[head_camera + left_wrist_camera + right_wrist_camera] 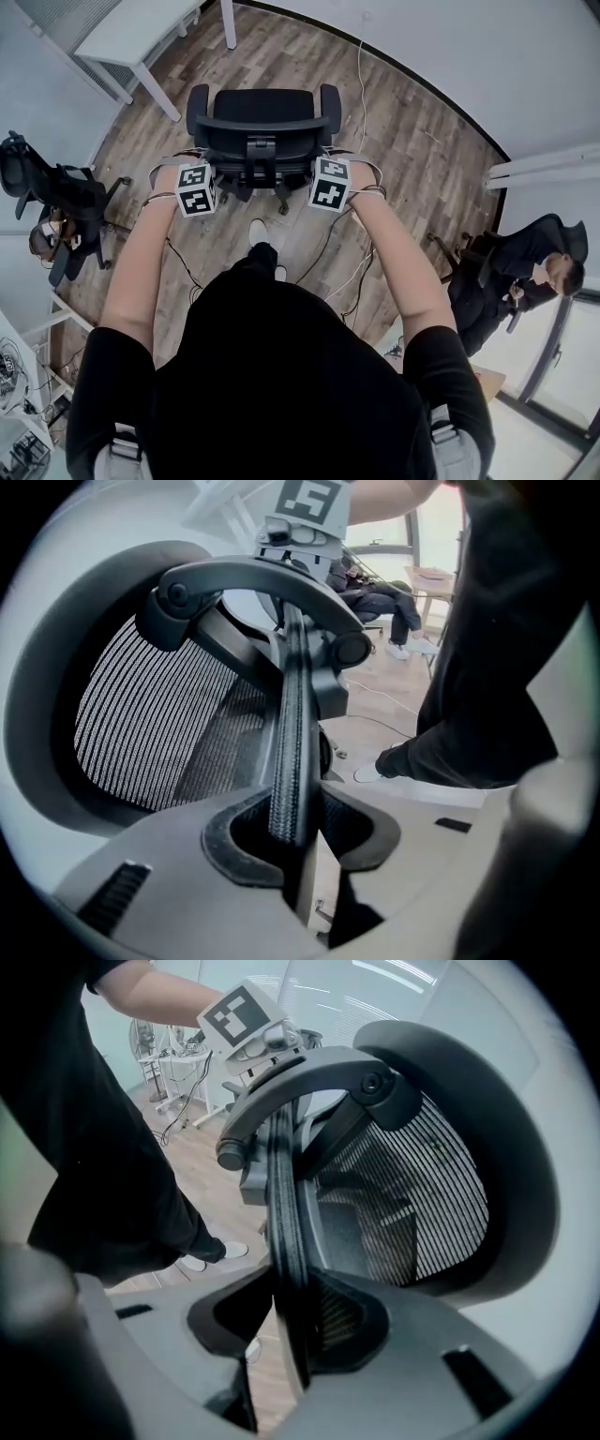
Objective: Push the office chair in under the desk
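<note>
Wood floor [403, 141], office chair [262, 117], cropped desk [131, 33]

The back edge of the black mesh office chair [258, 131] stands between the fingers of the left gripper [298, 841]. Its other side stands between the fingers of the right gripper [291, 1321]. The pads touch it. The seat lies ahead of the fingers. The white flat-topped desk [141, 33] stands further ahead and to the left, well apart from the chair. A white shoe [258, 232] is behind the fingers, on the brown wooden plank floor [412, 159].
</note>
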`<state>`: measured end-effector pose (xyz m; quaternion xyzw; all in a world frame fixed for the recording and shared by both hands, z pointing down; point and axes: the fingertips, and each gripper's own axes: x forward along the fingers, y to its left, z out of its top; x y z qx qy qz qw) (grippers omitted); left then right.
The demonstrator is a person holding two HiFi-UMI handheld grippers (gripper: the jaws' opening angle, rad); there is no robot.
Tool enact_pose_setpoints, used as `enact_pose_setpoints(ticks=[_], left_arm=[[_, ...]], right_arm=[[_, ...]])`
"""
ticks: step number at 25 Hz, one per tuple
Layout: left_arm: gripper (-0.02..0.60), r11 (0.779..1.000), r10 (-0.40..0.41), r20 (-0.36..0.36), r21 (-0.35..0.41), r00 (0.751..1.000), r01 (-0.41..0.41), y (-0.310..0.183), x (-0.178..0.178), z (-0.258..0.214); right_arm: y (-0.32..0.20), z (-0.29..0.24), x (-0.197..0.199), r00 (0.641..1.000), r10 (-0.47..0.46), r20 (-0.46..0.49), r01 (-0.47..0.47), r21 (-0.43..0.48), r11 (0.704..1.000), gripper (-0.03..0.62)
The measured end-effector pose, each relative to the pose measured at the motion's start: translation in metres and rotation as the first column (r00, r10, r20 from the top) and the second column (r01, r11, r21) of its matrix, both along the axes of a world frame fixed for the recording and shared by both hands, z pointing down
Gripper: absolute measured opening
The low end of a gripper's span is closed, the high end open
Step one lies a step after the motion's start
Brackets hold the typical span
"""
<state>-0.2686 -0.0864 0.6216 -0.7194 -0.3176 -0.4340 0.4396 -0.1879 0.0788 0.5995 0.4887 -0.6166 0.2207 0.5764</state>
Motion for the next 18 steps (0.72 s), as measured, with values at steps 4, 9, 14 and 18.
enact_pose_setpoints(ticks=[4,9,14,18], left_arm=[[0.097,1.000,-0.004,0.017,-0.014,1.000,0.005,-0.006,0.029,-0.001],[0.095,0.999,-0.011,0.022,-0.033,1.000,0.011,-0.016,0.063,-0.002],[0.091,1.000,-0.021,0.015,-0.022,1.000,0.021,-0.021,0.099,-0.001],[0.086,0.998,-0.036,0.037,-0.043,0.999,0.037,-0.020,0.125,-0.001]], right_arm=[[-0.006,0.000,0.032,1.000,0.006,-0.002,-0.006,-0.012,1.000,0.123],[-0.017,0.000,0.071,1.000,0.009,-0.008,-0.009,-0.023,1.000,0.124],[-0.023,0.003,0.108,1.000,0.008,-0.008,-0.008,-0.034,0.999,0.126],[-0.024,0.004,0.142,1.000,0.011,-0.010,-0.012,-0.036,0.999,0.132]])
